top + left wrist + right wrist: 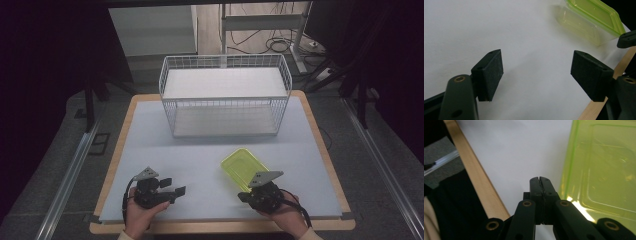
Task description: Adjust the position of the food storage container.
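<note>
Right gripper view: the right gripper (540, 180), jaws clenched on nothing, sits just beside the green container (604, 167) on the table's (150, 145) near right. The left gripper (536, 72) waits released. Closed jaws could shove the container instead of gripping it.

High view: fixed above the near edge, looking forward and down over the whole table (150, 150). Left gripper view: low and close, facing the green container (589, 20) at 1 o'clock. Right gripper view: closer, container (604, 170) at 2 o'clock. All three share it (244, 167).
</note>
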Demonstrator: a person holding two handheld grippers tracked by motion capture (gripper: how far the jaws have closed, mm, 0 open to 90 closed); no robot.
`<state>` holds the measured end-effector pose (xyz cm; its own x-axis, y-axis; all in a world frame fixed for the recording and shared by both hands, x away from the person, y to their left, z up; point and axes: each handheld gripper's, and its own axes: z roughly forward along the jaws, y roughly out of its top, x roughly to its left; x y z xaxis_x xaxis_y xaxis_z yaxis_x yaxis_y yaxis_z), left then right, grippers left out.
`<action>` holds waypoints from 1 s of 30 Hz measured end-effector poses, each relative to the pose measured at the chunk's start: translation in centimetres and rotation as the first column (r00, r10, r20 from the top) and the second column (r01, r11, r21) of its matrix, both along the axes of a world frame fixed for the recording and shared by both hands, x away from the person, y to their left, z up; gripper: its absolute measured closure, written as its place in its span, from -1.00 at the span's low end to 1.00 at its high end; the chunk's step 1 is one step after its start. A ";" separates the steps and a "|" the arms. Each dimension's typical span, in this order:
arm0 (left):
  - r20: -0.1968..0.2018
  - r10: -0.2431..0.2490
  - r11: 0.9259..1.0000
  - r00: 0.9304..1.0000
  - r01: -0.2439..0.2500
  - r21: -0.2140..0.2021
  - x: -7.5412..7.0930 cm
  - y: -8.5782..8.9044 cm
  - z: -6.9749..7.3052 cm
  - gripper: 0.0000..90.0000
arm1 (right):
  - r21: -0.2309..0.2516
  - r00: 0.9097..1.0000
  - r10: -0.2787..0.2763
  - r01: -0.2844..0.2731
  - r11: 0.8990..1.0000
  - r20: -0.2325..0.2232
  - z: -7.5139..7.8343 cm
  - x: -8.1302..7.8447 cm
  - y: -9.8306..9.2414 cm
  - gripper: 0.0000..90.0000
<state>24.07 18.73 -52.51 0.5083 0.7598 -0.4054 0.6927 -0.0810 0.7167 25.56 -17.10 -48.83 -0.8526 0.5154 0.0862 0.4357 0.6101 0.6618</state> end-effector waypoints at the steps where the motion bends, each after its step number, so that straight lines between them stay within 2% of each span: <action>1: 0.000 0.000 1.000 1.000 0.000 0.000 0.0 0.0 0.0 -0.42 | -0.009 1.000 -0.007 0.007 1.000 0.003 -0.1 0.1 -0.1 0.99; 20: -0.003 -0.004 1.000 1.000 0.004 0.002 0.0 0.0 -0.1 -0.43 | -0.028 0.999 -0.033 0.033 0.999 0.002 0.0 0.2 -1.4 0.99; 30: -0.004 -0.004 1.000 1.000 0.004 -0.001 -0.1 0.0 -0.1 -0.43 | -0.041 0.998 -0.069 0.069 0.997 0.008 0.2 0.4 -3.1 0.99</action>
<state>24.01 18.72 -52.57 0.5098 0.7574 -0.4080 0.6951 -0.0832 0.7141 25.94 -20.24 -48.60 -0.8153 0.5761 0.0576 0.4733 0.6058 0.6396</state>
